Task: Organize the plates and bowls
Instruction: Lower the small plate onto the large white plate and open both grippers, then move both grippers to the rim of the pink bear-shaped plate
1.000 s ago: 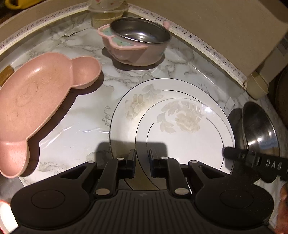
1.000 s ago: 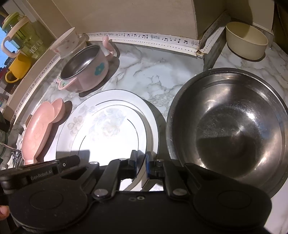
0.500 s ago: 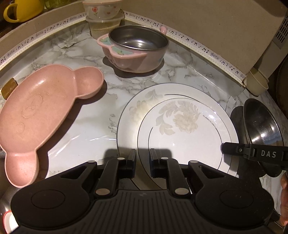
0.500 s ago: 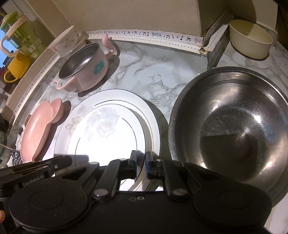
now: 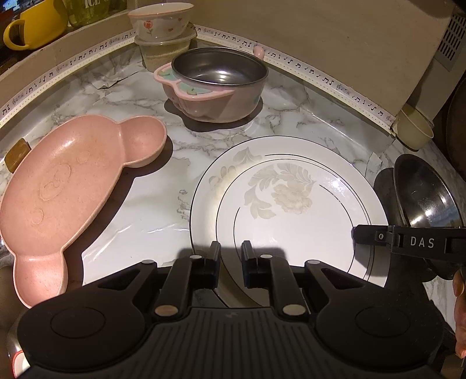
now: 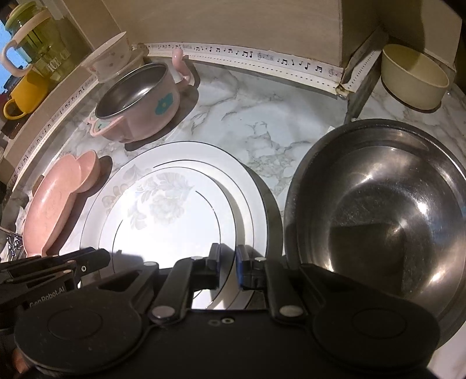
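Observation:
Two white floral plates lie stacked, the smaller [image 5: 294, 215] on the larger [image 5: 230, 163], also in the right wrist view [image 6: 163, 210]. My left gripper [image 5: 230, 256] hovers over the stack's near edge, jaws slightly apart, holding nothing. My right gripper [image 6: 226, 259] hovers over the stack's right edge, jaws slightly apart, empty. A pink bear-shaped plate [image 5: 67, 186] lies to the left. A pink steel-lined bowl [image 5: 215, 87] stands behind. A large steel bowl [image 6: 384, 210] sits to the right.
A cream bowl [image 6: 413, 78] stands at the back right corner. A floral bowl on a clear container [image 5: 163, 32] stands by the back wall. A yellow mug [image 5: 35, 23] and a green jug [image 6: 38, 43] sit on the ledge.
Both grippers have drawn back and up slightly from the plates; more of the back wall and ledge shows. The jaws have not changed.

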Motion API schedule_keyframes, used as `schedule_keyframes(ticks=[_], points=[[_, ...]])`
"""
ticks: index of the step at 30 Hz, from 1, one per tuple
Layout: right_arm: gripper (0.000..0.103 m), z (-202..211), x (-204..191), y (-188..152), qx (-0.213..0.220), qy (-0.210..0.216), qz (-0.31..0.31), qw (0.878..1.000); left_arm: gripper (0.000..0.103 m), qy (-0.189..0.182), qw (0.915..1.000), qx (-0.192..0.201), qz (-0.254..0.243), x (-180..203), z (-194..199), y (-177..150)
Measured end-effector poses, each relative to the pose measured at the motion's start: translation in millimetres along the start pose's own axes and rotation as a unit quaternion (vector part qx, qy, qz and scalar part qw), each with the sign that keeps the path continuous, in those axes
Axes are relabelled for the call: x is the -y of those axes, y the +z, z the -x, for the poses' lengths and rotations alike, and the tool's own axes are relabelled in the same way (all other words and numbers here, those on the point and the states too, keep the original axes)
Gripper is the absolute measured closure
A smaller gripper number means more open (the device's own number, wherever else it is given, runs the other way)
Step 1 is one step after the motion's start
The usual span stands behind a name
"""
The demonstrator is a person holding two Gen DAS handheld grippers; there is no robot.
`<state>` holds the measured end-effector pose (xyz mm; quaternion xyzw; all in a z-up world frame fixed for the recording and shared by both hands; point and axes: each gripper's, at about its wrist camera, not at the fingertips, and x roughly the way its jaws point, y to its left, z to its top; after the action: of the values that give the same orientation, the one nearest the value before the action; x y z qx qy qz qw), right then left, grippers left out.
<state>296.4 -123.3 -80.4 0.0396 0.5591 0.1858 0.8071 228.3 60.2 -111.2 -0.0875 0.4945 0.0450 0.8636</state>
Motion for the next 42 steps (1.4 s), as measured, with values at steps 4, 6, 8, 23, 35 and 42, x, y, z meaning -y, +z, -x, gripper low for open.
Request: schedule_keyframes(ticks=[4, 6, 8, 23, 35, 42], points=[[0.087, -0.2, -3.5, -1.1, 0.0, -0.005, 0.014, 1.0, 0.089, 0.003, 1.0, 0.001, -0.004, 1.6, -0.1, 0.1], [0.085, 0.6, -4.9, -1.1, -0.002, -0.006, 0.017, 1.0, 0.089, 0.004, 1.0, 0.001, -0.005, 1.7, 0.1, 0.3], [0.083, 3.8, -5.5, -1.2, 0.001, -0.011, 0.021, 1.0, 0.089, 0.003, 1.0, 0.002, -0.003, 1.4, 1.2, 0.8], [0.063, 35.5, -29.2, 2.7, 0.017, 0.008, 0.079, 0.997, 0.089, -0.015, 0.9995, 0.014, 0.022, -4.9, 25.5, 2.0], [0.049, 59.3, -67.2, 16.2, 0.043, 0.043, 0.135, 0.989, 0.083, -0.01, 0.9981, 0.039, 0.047, -26.2, 58.0, 2.4], [0.039, 59.7, -89.1, 27.2, 0.05, 0.056, 0.158, 0.985, 0.026, 0.023, 0.9949, 0.081, 0.056, -46.9, 77.1, -0.8]])
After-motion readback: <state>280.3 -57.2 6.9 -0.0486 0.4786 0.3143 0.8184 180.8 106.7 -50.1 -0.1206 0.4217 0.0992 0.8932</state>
